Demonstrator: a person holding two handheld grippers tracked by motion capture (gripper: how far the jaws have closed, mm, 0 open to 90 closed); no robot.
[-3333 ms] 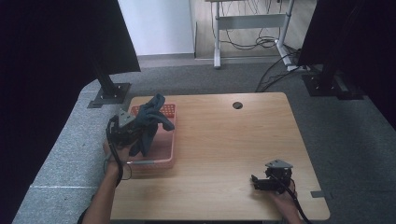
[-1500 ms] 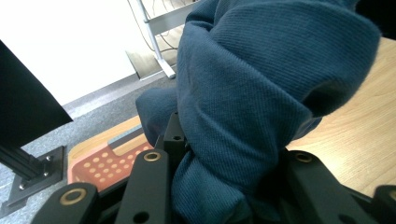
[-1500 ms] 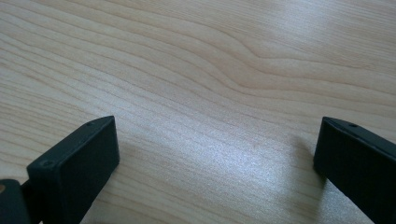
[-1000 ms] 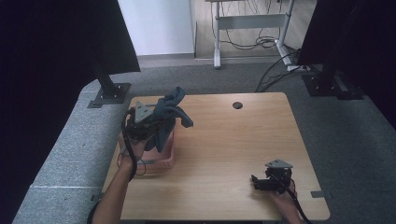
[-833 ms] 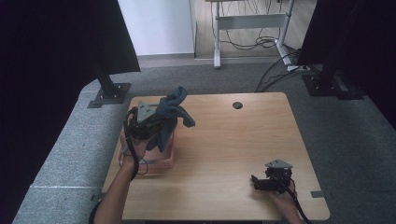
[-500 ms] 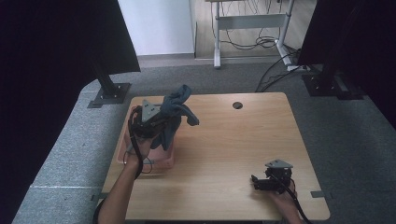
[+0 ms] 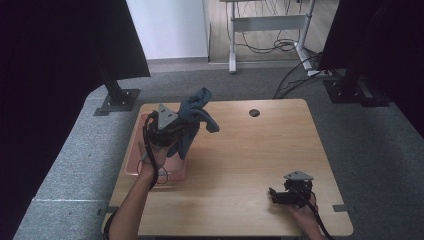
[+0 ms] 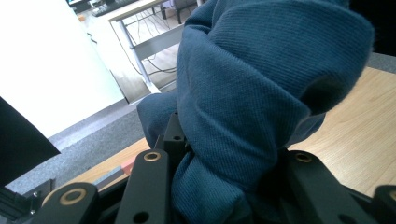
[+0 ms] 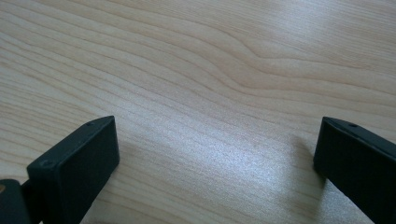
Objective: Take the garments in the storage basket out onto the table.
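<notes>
Pink tray (image 7: pixel 131 170): shallow, on the left part of the wooden table (image 7: pixel 240 165), near its left edge. Left gripper (image 7: pixel 172 131): raised above the tray's far end, jaws clamped on a bunched dark blue knit cloth (image 7: pixel 196 116); the cloth hangs off the table, one fold drooping to the right. In the left gripper view the cloth (image 8: pixel 252 107) bulges between the black jaws. Round hole (image 7: pixel 254 113): far centre of the table. Right gripper (image 7: pixel 280 195): near right corner, low on the table, jaws wide apart over bare wood.
</notes>
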